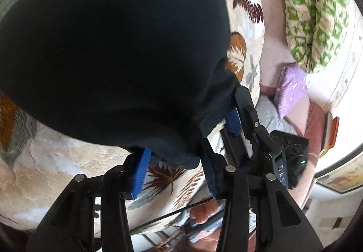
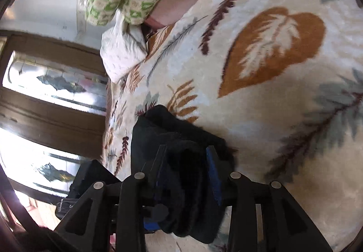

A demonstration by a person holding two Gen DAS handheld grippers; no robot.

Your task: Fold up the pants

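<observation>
The black pants fill the upper left of the left wrist view, spread over a bed blanket. Their lower edge dips between the blue pads of my left gripper, and the tips pinch that edge. Just to the right, my right gripper holds a corner of the same cloth. In the right wrist view a thick bunch of the pants is packed between the jaws of my right gripper, shut on it, and hides the inner pad faces.
A cream blanket with leaf prints covers the bed. Green patterned pillows, a purple pillow and a white pillow lie at its head. A brown-framed window is beside the bed. A hand shows below.
</observation>
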